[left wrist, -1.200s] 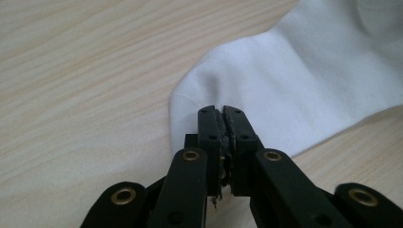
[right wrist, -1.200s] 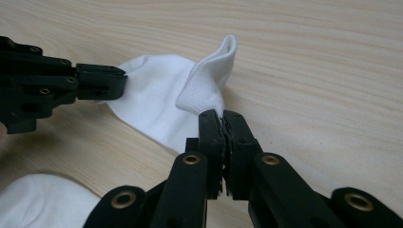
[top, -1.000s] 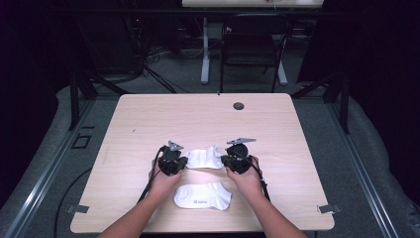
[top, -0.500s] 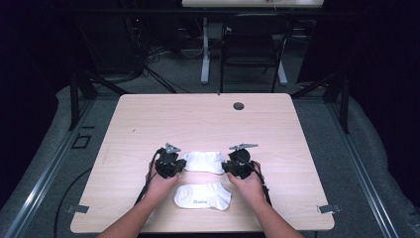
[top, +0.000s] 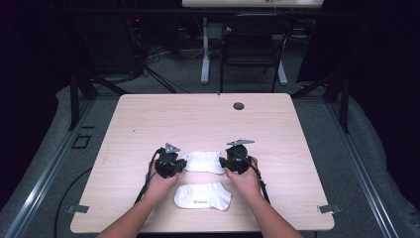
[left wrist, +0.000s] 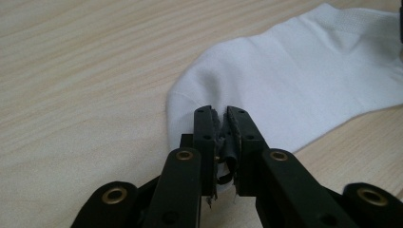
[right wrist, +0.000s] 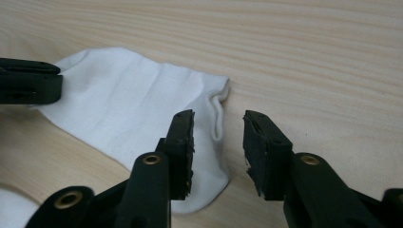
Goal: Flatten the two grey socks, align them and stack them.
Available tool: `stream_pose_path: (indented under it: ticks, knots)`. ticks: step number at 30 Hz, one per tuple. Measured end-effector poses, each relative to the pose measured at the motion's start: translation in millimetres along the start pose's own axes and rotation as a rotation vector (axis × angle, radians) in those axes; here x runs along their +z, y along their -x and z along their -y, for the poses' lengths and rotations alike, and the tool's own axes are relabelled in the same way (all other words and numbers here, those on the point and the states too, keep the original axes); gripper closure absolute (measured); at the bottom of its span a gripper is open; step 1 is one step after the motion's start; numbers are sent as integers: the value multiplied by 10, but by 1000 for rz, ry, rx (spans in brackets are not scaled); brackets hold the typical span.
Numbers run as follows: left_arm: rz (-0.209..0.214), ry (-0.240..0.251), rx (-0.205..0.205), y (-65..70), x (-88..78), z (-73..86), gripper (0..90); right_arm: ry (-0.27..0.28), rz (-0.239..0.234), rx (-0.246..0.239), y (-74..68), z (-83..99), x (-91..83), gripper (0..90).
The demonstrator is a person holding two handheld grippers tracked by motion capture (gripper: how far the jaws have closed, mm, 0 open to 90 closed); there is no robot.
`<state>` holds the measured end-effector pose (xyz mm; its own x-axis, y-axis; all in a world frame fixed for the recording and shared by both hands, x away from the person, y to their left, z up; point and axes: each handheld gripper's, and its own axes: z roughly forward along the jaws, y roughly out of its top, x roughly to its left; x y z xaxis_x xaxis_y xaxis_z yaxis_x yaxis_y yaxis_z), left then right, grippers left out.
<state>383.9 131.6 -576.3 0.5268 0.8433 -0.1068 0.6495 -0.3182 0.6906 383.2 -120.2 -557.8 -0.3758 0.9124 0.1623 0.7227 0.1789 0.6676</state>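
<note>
The large table with a light wooden top carries everything, and a small round dark grommet sits near its far edge. Two white ankle socks of soft cotton lie on the near half of this table. The farther white sock lies flat across the table between the two tools, and the nearer white sock, which has a small grey mark on it, lies just in front of it, between the person's two hands.

The left hand-held gripper is at the left end of the farther sock. In the left gripper view its jaws are almost pressed together, with a narrow gap between them, and they have just been opening a little; the rounded end of the sock lies just beyond the tips, and it is not clear whether any cloth is pinched.

The right hand-held gripper is at the right end of the same sock. In the right gripper view its jaws are spread, having just opened, and the ribbed cuff edge of the sock lies loose on the table between them, with the pads not pressing it.
</note>
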Motion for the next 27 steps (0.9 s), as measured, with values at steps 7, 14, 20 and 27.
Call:
stream_pose_path:
  ticks: [7, 14, 20, 27]
  knots:
    - [3, 5, -2, -5, -2, 8, 830, -40, 50, -9, 3, 30, 126, 855]
    - [0, 9, -7, -20, -20, 32, 841, -49, 57, -24, 20, 45, 125, 864]
    - [-3, 4, -10, -29, -42, 48, 842, -48, 53, -11, 43, 66, 107, 865]
    - [1, 0, -10, -43, -55, 51, 837, -57, 32, -2, 53, 68, 91, 864]
